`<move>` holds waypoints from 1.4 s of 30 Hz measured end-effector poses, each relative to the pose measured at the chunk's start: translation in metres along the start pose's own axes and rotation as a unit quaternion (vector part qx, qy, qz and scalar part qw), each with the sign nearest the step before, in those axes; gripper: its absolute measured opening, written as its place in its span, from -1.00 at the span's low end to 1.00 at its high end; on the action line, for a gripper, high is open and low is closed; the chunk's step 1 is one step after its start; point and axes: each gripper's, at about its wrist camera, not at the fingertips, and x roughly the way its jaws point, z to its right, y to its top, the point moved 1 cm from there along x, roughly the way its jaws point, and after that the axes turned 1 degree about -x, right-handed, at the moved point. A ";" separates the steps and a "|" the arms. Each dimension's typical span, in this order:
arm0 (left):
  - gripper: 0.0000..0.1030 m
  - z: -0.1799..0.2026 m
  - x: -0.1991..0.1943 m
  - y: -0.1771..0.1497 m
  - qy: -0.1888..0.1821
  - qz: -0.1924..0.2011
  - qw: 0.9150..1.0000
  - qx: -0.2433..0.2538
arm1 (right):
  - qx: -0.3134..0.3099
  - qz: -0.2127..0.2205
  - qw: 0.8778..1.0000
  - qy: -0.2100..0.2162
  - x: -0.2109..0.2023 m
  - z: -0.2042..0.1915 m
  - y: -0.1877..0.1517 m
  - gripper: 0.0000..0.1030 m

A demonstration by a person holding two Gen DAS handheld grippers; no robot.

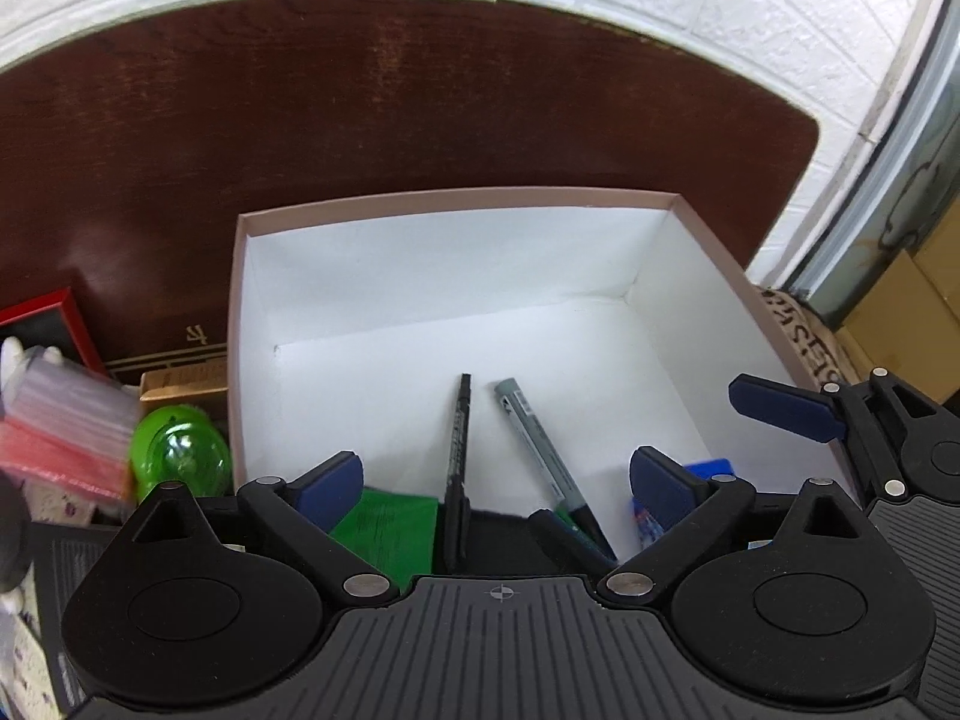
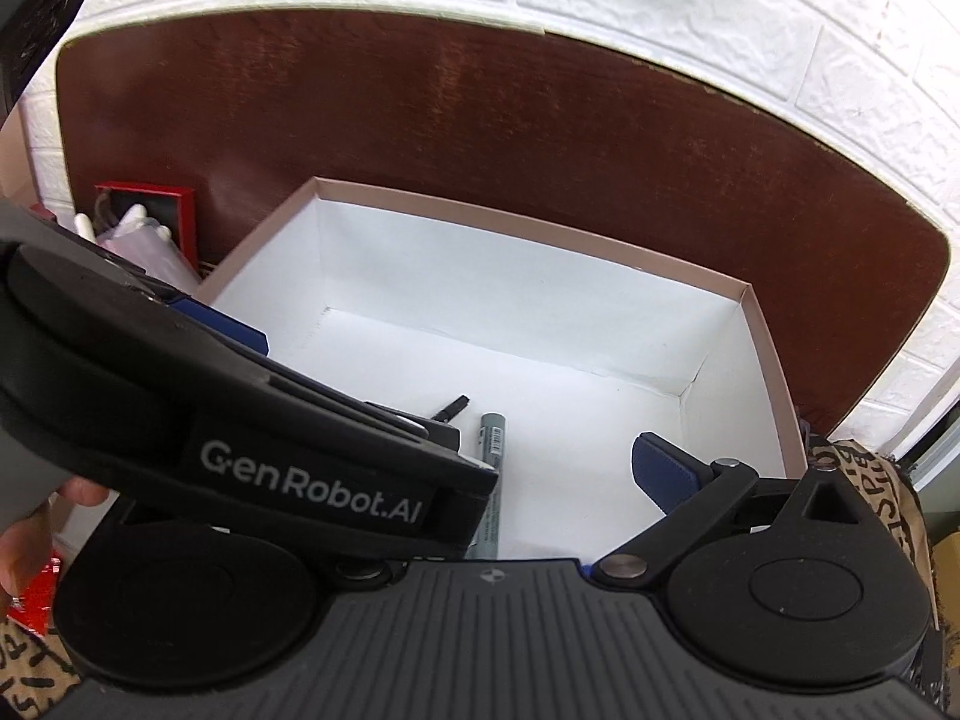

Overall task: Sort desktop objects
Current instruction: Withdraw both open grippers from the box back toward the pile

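A: Status on the left gripper [image 1: 495,474]?

B: Fingers [image 1: 329,489] spread wide, nothing between the pads. Hanging over the near end of the white box [image 1: 456,204]. Right gripper [image 2: 480,474] same: wide and empty. Only its right-hand finger [image 2: 663,471] shows; the left one is hidden behind the other gripper's body.

A: Where are the things being sorted?

B: Black pen [image 1: 459,426] and grey marker [image 1: 531,438] lie on the box floor just ahead of the left fingers, side by side, apart, tips fanned out. A green packet [image 1: 390,525] sits under the left finger and something blue [image 1: 708,471] beside the right finger. All inside the box, so I'd judge it as the collecting bin for stationery.

A: What's left outside?

B: Left of the fingers, on the tabletop [image 1: 360,108]: a green plastic ball [image 1: 180,453], a clear bag with red in it [image 1: 66,438], a red box [image 1: 54,324]. Probably next to sort.

A: Any readable text?

B: "GenRobot.AI" on the left gripper's side in the right view. Barcode label on the marker, too small to read. Lettering on the patterned cloth [image 1: 804,330] to the right, not legible.
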 end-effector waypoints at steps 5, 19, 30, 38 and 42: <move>0.97 0.002 -0.035 -0.020 -0.001 0.032 0.999 0.009 | 0.001 0.037 0.999 0.009 -0.034 -0.015 -0.008 0.98; 0.97 -0.004 -0.156 -0.118 0.041 0.132 0.990 0.000 | 0.003 0.165 0.985 0.041 -0.143 -0.081 -0.056 0.99; 0.98 -0.023 -0.200 -0.217 0.111 0.160 0.981 -0.007 | 0.041 0.170 0.979 0.107 -0.178 -0.129 -0.113 1.00; 0.98 -0.054 -0.218 -0.253 0.125 0.145 0.980 -0.046 | 0.014 0.147 0.980 0.137 -0.188 -0.172 -0.129 1.00; 0.98 -0.067 -0.222 -0.262 0.135 0.144 0.978 -0.060 | 0.008 0.137 0.979 0.152 -0.186 -0.186 -0.130 1.00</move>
